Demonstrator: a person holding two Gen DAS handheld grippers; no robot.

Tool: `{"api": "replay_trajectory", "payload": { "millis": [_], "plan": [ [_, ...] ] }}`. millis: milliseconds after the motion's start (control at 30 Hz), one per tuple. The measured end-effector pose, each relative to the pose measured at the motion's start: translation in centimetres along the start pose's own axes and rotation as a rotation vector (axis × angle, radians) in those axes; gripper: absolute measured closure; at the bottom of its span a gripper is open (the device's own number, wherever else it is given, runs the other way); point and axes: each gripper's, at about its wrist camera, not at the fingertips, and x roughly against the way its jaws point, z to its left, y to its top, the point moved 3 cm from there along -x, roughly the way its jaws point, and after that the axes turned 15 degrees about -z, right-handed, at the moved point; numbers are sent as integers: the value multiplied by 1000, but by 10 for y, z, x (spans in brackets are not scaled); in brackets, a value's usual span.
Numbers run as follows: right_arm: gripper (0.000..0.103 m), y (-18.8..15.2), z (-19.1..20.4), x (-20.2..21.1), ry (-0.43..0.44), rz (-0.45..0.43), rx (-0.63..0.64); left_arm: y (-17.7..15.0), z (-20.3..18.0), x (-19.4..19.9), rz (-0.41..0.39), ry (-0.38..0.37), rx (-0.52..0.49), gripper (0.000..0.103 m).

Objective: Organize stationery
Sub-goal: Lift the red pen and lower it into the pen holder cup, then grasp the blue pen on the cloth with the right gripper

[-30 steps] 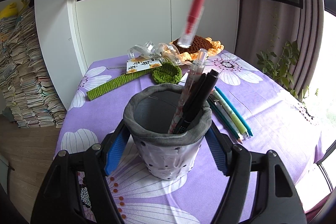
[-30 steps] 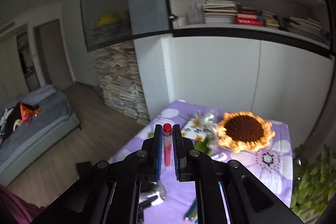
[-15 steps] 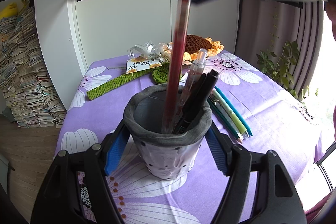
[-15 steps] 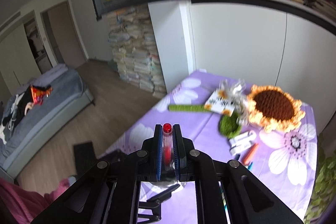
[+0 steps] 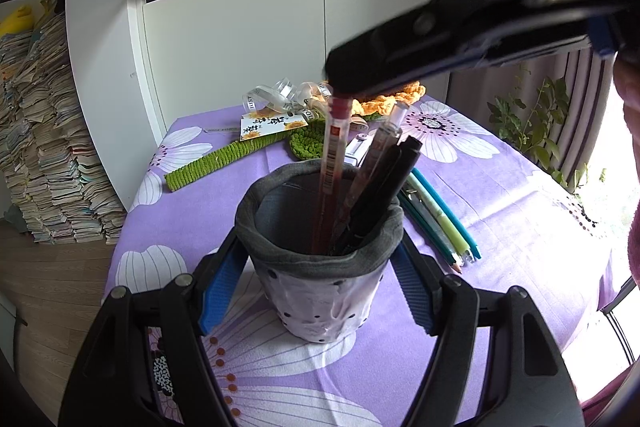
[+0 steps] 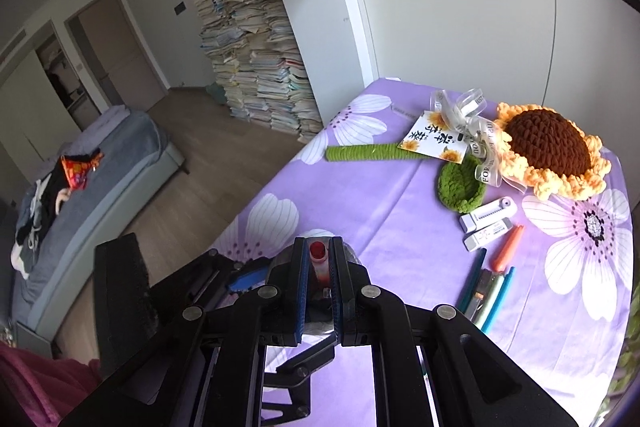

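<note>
A grey-rimmed, dotted white pen holder [image 5: 320,291] stands on the purple flowered tablecloth [image 5: 500,195]. My left gripper [image 5: 318,291] is shut on it, a blue pad against each side. Inside lean a clear pen and two black pens [image 5: 384,187]. My right gripper [image 6: 319,267] is shut on the top of a red pen [image 5: 334,147], whose lower end is down inside the holder; its red cap [image 6: 318,250] shows between the pads. In the left wrist view the right gripper [image 5: 344,95] hangs dark above the holder.
Loose pens and pencils [image 5: 440,223] lie to the right of the holder. Two white correction tapes [image 6: 488,223], an orange carrot-shaped pen [image 6: 508,247], a crochet sunflower [image 6: 548,151] with green stem [image 6: 368,151] and a ribboned card [image 6: 436,137] lie farther back. The table edge drops to the floor at left.
My right gripper came down over the holder with the red pen, which went from hanging above it to standing inside it. The left gripper and the holder stayed still.
</note>
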Motion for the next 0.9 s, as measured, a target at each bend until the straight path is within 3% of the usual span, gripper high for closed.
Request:
{"api": "replay_trajectory", "payload": {
  "millis": [100, 200, 300, 433, 567, 900],
  "plan": [
    [93, 7, -11, 21, -4, -69, -37, 0, 0, -1, -1, 0, -1, 32],
    [93, 14, -39, 42, -107, -122, -77, 0, 0, 0, 0, 0, 0, 32],
    [93, -1, -89, 41, -285, -50, -160, 0, -1, 0, -3, 4, -1, 32],
    [93, -43, -137, 14, -430, 107, -241, 0, 0, 0, 0, 5, 0, 32],
    [92, -65, -157, -6, -411, 158, -305, 0, 1, 1, 4, 5, -1, 32],
    [92, -72, -162, -34, -432, 199, -270, 0, 2, 2, 4, -1, -2, 32]
  ]
}}
